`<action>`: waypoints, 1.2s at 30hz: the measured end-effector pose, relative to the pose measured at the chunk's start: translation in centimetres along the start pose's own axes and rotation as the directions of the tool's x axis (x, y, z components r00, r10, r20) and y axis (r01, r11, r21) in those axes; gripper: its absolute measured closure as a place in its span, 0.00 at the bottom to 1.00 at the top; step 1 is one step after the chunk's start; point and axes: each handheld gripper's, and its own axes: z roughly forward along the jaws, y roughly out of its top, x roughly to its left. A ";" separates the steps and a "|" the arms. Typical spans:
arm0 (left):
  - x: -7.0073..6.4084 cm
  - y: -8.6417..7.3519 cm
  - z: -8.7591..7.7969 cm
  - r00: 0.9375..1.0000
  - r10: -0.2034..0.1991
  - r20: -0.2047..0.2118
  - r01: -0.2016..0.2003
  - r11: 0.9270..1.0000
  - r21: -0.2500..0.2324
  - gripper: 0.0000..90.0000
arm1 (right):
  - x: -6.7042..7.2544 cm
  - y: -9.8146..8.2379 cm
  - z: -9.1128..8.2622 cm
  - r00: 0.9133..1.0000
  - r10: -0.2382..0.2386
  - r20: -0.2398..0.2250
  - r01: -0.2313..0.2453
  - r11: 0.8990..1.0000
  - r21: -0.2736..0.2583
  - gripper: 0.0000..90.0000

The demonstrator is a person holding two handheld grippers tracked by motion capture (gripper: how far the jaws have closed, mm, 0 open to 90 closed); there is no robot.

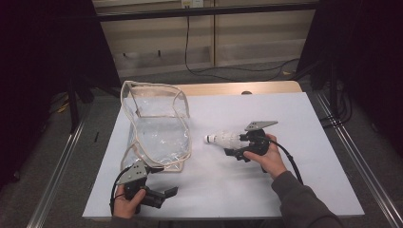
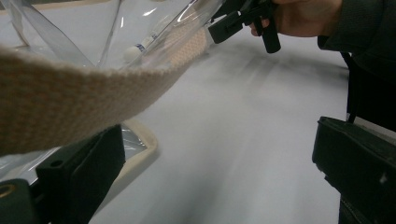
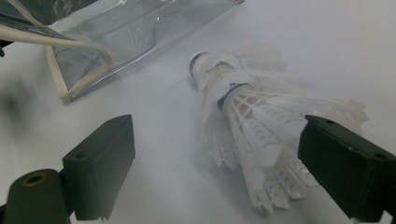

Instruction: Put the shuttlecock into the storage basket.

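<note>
Lining up on the white feathered shuttlecock (image 3: 243,116) beside the clear plastic bag with beige webbing trim (image 1: 157,128).
My right gripper (image 1: 237,145) is spread around its skirt, not yet pinching; my left gripper (image 1: 159,195) gapes idle. Next I close gently and carry it bagward.

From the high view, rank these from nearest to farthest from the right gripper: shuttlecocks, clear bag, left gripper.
1. Shuttlecocks: right at the right gripper jaws, lying on the table.
2. Clear bag: to its left, mid-table.
3. Left gripper: near-left table edge, past the bag's near corner.
</note>
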 end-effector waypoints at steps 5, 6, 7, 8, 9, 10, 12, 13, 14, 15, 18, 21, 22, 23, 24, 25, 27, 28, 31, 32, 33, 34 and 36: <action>0.0 0.0 0.0 1.000 0.000 0.001 0.000 1.000 0.000 0.03 | 0.1 0.1 0.5 1.000 0.003 0.000 -0.003 1.000 0.001 0.15; 0.0 0.0 0.0 1.000 -0.001 0.001 0.001 1.000 -0.001 0.03 | 0.2 0.1 0.5 1.000 0.000 0.002 0.000 1.000 0.006 0.16; 0.0 0.0 0.0 1.000 0.000 0.001 0.000 1.000 -0.001 0.03 | 0.2 0.1 0.6 1.000 -0.003 0.006 0.003 1.000 0.005 0.16; 0.0 0.0 0.0 1.000 -0.002 0.002 0.002 1.000 -0.001 0.03 | 0.1 0.1 0.7 1.000 0.000 0.005 0.000 1.000 0.004 0.17; 0.0 0.0 0.0 1.000 -0.001 0.002 0.001 1.000 -0.001 0.03 | 0.2 0.1 0.7 1.000 0.001 0.006 -0.001 1.000 0.004 0.18; 0.0 0.0 0.0 1.000 -0.001 0.001 0.001 1.000 -0.001 0.03 | 0.2 0.1 0.8 1.000 0.002 0.009 -0.002 1.000 0.004 0.19; 0.0 0.0 0.0 1.000 -0.002 0.002 0.002 1.000 -0.001 0.03 | 0.2 0.1 0.8 1.000 0.004 0.012 -0.004 1.000 0.004 0.21; 0.0 0.0 0.0 1.000 -0.001 0.002 0.001 1.000 -0.001 0.03 | 0.2 0.2 0.8 1.000 0.006 0.016 -0.006 1.000 0.004 0.22; 0.0 0.0 0.0 1.000 -0.001 0.002 0.001 1.000 -0.002 0.03 | 0.3 0.2 0.9 1.000 0.006 0.018 -0.006 1.000 0.003 0.24; 0.0 0.0 0.0 1.000 -0.001 0.002 0.001 1.000 -0.002 0.03 | 0.3 0.2 0.9 1.000 0.003 0.020 -0.003 1.000 0.001 0.26; 0.0 0.0 0.0 1.000 -0.001 0.002 0.001 1.000 -0.001 0.03 | 0.4 0.2 1.0 1.000 0.004 0.027 -0.004 1.000 0.000 0.30; 0.0 0.0 0.0 1.000 -0.001 0.002 0.001 1.000 -0.001 0.03 | 0.5 0.3 1.2 1.000 0.002 0.031 -0.002 1.000 -0.001 0.32; 0.0 0.0 0.0 1.000 -0.001 0.002 0.001 1.000 -0.002 0.03 | 0.5 0.3 1.2 1.000 0.004 0.031 -0.004 1.000 0.001 0.34; 0.0 0.0 0.0 1.000 0.000 0.002 0.000 1.000 -0.001 0.03 | 0.6 0.3 1.3 0.999 0.002 0.034 -0.002 1.000 -0.001 0.34; 0.0 0.0 0.0 1.000 0.000 0.002 0.000 1.000 -0.001 0.03 | 0.6 0.3 1.3 0.999 0.002 0.033 -0.002 1.000 -0.001 0.35; 0.0 0.0 0.0 1.000 0.000 0.002 0.000 1.000 -0.001 0.03 | 0.6 0.3 1.4 0.999 0.001 0.032 -0.001 1.000 -0.001 0.36; 0.0 0.0 0.0 1.000 0.000 0.002 0.000 1.000 -0.001 0.03 | 0.7 0.3 1.5 0.999 0.000 0.034 0.000 1.000 -0.003 0.37; 0.0 0.0 0.0 1.000 0.000 0.003 0.000 1.000 -0.001 0.03 | 0.7 0.3 1.6 0.999 0.000 0.033 0.000 1.000 -0.001 0.38; 0.0 0.0 0.0 1.000 0.000 0.002 0.000 1.000 -0.001 0.03 | 0.7 0.3 1.7 0.999 0.003 0.043 -0.003 1.000 0.000 0.41; 0.0 0.0 0.0 1.000 -0.001 0.003 0.001 1.000 -0.001 0.03 | 0.7 0.3 1.7 0.999 0.003 0.051 -0.003 1.000 -0.003 0.42; 0.0 0.0 0.0 1.000 -0.001 0.003 0.001 1.000 -0.001 0.03 | 0.7 0.3 1.7 0.998 0.004 0.057 -0.003 1.000 -0.008 0.43; 0.0 0.0 0.0 1.000 -0.001 0.003 0.001 1.000 -0.001 0.03 | 0.7 0.4 1.7 0.998 0.008 0.061 -0.007 1.000 -0.014 0.45; 0.0 0.0 0.0 1.000 0.000 0.003 0.000 1.000 0.000 0.03 | 0.7 0.4 1.7 0.998 0.007 0.068 -0.005 1.000 -0.023 0.48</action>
